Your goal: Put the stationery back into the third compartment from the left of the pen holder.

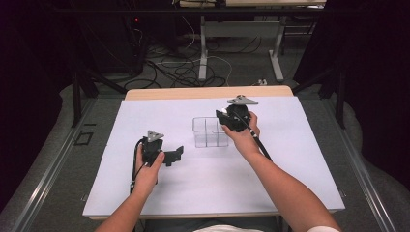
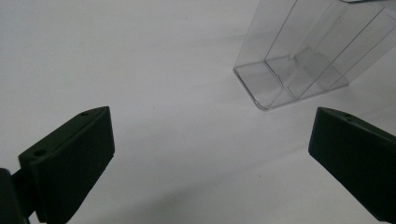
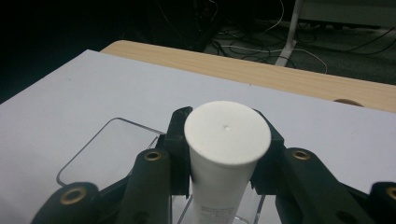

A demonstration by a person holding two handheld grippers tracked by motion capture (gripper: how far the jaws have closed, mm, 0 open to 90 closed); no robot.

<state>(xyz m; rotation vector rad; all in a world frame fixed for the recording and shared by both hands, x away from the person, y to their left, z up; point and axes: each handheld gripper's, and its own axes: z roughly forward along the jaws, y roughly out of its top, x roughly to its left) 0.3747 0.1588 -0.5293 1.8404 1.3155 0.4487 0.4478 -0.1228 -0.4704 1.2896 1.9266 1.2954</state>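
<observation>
Tube [image 3: 227,149] is sitting clamped in the right gripper [image 3: 227,154], hanging over the clear organizer [image 1: 210,131] mid-bench [image 1: 290,164]; left gripper [image 2: 210,158] is hovering nearby, jaws spread wide, holding nothing.

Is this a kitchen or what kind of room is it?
Probably a lab or workshop, not a kitchen. The table is covered with a plain white sheet, loose cables sprawl on the floor behind it, and the person holds a camera-fitted left gripper and right gripper.

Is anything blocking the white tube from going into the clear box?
Nothing visible does. The right gripper holds the white tube right above the clear box, whose compartments look empty. The left gripper waits apart.
</observation>
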